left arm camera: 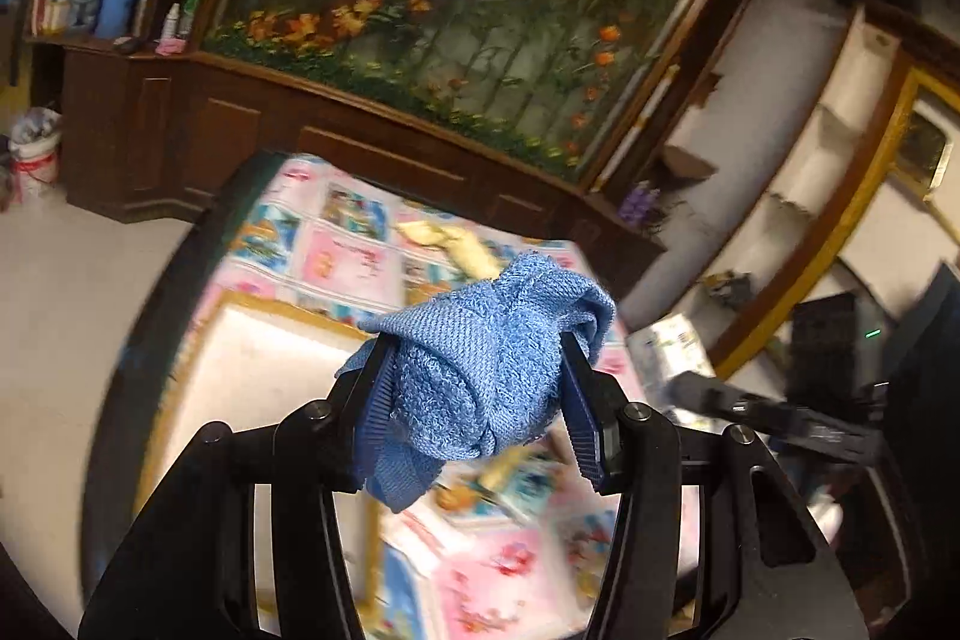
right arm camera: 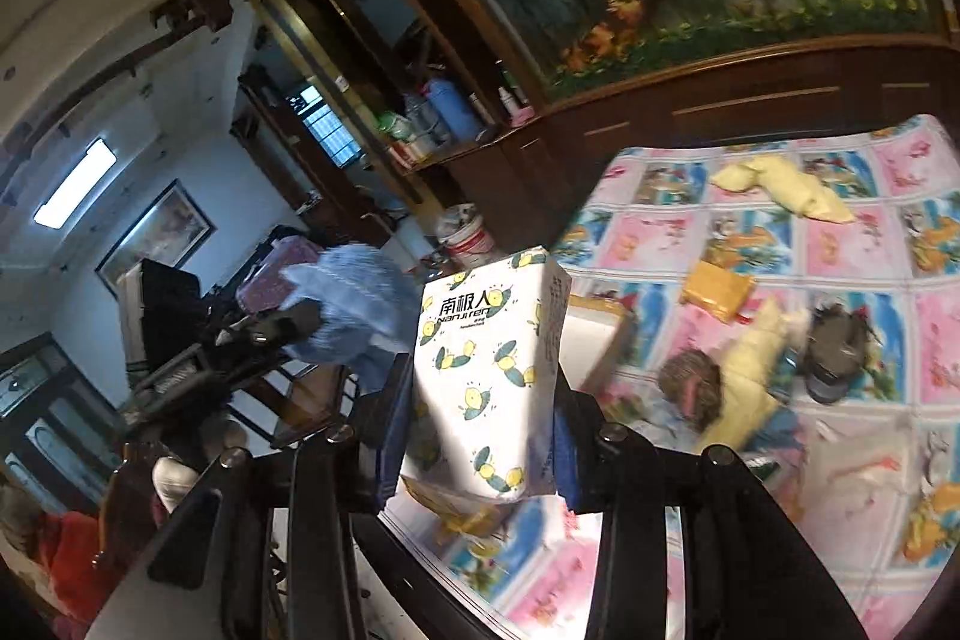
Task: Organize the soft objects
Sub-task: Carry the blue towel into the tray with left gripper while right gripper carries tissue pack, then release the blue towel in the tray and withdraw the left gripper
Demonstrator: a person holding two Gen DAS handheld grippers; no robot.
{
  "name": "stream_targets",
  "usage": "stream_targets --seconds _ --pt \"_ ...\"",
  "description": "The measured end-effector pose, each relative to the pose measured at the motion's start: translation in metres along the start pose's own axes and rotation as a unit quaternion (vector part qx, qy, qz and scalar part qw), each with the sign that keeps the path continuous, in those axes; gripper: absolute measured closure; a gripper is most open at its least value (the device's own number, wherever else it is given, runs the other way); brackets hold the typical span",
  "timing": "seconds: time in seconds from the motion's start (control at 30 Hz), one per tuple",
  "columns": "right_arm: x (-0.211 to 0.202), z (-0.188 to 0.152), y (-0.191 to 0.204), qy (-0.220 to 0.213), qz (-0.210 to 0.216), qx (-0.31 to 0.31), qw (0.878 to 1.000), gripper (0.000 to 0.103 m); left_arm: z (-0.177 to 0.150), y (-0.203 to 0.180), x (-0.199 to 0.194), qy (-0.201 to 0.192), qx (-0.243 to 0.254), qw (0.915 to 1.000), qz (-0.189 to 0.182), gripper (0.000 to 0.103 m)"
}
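Observation:
My left gripper [left arm camera: 474, 358] is shut on a bunched blue towel [left arm camera: 480, 370] and holds it in the air above the patterned quilt [left arm camera: 336, 244]. In the right wrist view that towel [right arm camera: 354, 304] and the left gripper show at the left, off the table edge. My right gripper [right arm camera: 486, 388] is shut on a white tissue pack [right arm camera: 486, 376] printed with lemons, held upright above the quilt's [right arm camera: 660, 232] near corner. On the quilt lie a pale yellow cloth [right arm camera: 780, 190], an orange packet [right arm camera: 717, 289], a yellow plush [right arm camera: 750, 370] and a brown furry toy [right arm camera: 690, 382].
A white box with a gold rim [left arm camera: 264, 376] sits on the quilt below the left gripper. A dark wooden cabinet [left arm camera: 240, 130] with a flower mural stands behind the table. A white bucket [right arm camera: 468, 238] is on the floor. A dark cap-like object [right arm camera: 834, 346] lies at the right.

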State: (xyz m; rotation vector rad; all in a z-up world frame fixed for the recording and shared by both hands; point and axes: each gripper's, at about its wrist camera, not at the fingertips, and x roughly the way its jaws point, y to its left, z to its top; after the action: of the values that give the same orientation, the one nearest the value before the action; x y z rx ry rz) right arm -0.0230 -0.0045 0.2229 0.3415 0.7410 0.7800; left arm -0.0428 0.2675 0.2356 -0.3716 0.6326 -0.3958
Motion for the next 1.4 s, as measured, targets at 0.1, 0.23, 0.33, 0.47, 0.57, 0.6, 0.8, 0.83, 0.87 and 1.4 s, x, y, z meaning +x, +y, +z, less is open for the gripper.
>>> stream_targets --seconds 0.1,0.23,0.33,0.47,0.57,0.6,0.8,0.83,0.87,1.4 --pt "0.068 0.025 0.006 0.035 -0.037 -0.012 0.999 0.064 0.015 0.034 0.044 0.022 -0.022 0.9986 0.042 0.052" --pt "0.156 0.022 -0.025 0.096 -0.085 0.012 0.992 0.063 0.003 0.09 0.1 0.044 -0.07 0.9947 0.06 0.05" --pt "0.198 0.014 -0.043 0.124 -0.112 0.015 0.986 0.062 -0.01 0.129 0.136 0.075 -0.109 0.9898 0.053 0.048" --pt "0.236 0.008 -0.055 0.151 -0.141 -0.001 0.978 0.058 -0.026 0.169 0.163 0.112 -0.168 0.9788 0.035 0.046" --pt "0.25 0.004 -0.059 0.158 -0.161 -0.01 0.974 0.057 -0.041 0.18 0.163 0.109 -0.183 0.9765 0.035 0.046" --pt "0.25 0.003 -0.059 0.154 -0.166 -0.016 0.974 0.057 -0.046 0.18 0.161 0.105 -0.184 0.9766 0.036 0.046" --pt "0.215 -0.004 -0.064 0.121 -0.159 -0.005 0.98 0.056 -0.08 0.176 0.143 0.079 -0.194 0.9757 0.064 0.046" --pt "0.202 -0.009 -0.064 0.119 -0.157 -0.006 0.98 0.056 -0.086 0.175 0.143 0.084 -0.2 0.974 0.066 0.046" --pt "0.196 -0.012 -0.066 0.117 -0.157 -0.008 0.981 0.056 -0.09 0.175 0.144 0.089 -0.206 0.9723 0.064 0.046" --pt "0.053 -0.05 -0.073 0.033 -0.152 -0.013 0.988 0.052 -0.092 0.094 0.084 0.053 -0.161 0.9802 0.102 0.046"
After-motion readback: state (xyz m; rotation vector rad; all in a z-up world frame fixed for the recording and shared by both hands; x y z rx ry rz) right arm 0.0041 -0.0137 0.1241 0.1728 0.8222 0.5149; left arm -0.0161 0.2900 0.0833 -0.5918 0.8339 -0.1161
